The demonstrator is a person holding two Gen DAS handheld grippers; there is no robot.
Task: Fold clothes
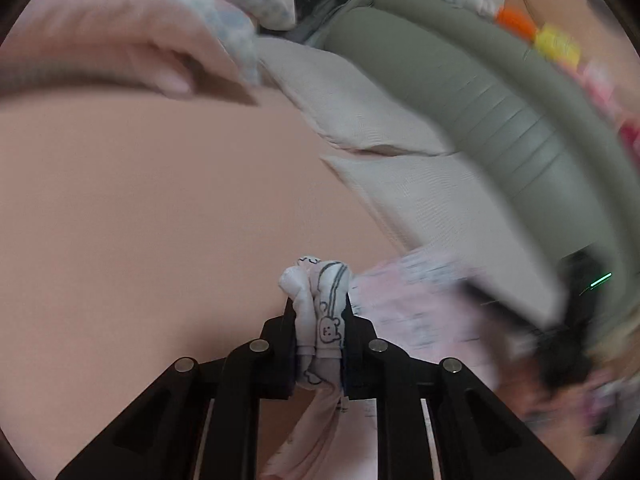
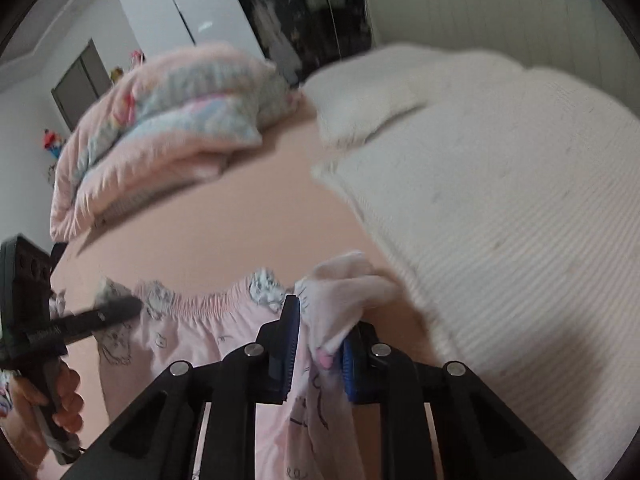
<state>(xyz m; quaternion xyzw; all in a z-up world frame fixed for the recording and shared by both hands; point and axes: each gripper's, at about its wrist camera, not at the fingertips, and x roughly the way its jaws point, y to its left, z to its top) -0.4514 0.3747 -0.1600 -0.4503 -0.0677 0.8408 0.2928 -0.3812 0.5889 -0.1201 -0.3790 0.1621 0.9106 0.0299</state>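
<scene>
Pink pyjama trousers with small cartoon prints and an elastic waistband are stretched between both grippers above a pink bed sheet. My left gripper is shut on a bunched white and pink corner of the trousers. The rest of the garment trails blurred to the right. My right gripper is shut on the other waistband corner. In the right wrist view the left gripper shows at the left, held by a hand.
A folded pink and blue quilt lies at the far side of the bed. White ribbed pillows lie to the right. A grey padded headboard stands behind them. Coloured toys sit past the headboard.
</scene>
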